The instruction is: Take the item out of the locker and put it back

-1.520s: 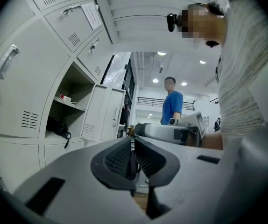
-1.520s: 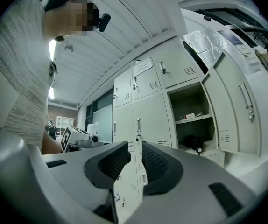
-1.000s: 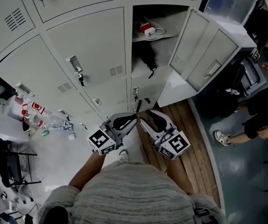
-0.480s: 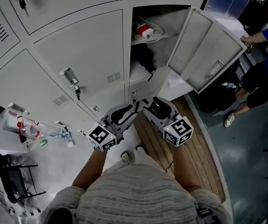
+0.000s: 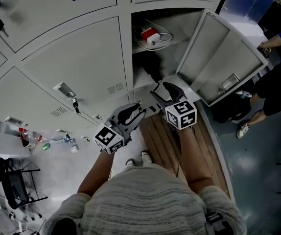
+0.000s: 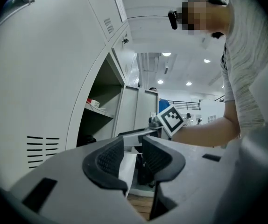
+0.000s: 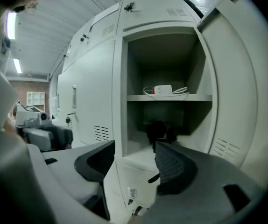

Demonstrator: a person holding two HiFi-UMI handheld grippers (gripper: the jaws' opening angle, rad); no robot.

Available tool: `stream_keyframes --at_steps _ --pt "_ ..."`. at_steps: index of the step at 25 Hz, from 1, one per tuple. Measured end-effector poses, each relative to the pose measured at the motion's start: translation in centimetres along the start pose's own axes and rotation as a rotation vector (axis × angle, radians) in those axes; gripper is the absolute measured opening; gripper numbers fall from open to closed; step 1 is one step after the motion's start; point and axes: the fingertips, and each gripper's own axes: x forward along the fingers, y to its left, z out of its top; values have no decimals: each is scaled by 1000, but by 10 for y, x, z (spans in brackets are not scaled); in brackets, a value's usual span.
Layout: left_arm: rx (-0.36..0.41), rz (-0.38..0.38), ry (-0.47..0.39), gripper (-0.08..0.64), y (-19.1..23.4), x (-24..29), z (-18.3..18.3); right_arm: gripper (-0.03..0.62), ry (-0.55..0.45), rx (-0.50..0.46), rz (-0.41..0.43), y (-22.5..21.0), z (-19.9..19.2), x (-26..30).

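While my right gripper faces the open locker, its fingers have just been opening and stand wide, empty. My left gripper has just been opening too, its fingers apart on nothing. The black item lies on the locker's floor, under the shelf bearing a red-and-white box.

Wood-plank floor strip, grey concrete floor rt, black chairs lt, white ceiling w/ spotlights
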Motion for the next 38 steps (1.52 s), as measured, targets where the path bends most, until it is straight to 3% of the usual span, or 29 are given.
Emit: stream_keyframes --at_steps 12,19,24,33,35,38 --pt "-6 68 -12 120 32 24 -7 272 139 -42 -76 -71 -8 92" --pt "-18 72 -8 120 52 42 -10 276 235 31 -97 -94 -36 122" --pt "-12 68 5 120 57 51 -14 276 360 61 -102 -97 -56 140" --pt "-14 72 9 120 64 54 -15 273 337 70 -155 -104 -62 148" --pt "-18 77 6 120 65 55 -16 227 325 61 -173 -105 -61 147" --pt "-21 75 10 120 64 56 -17 207 317 76 -184 -106 -61 145"
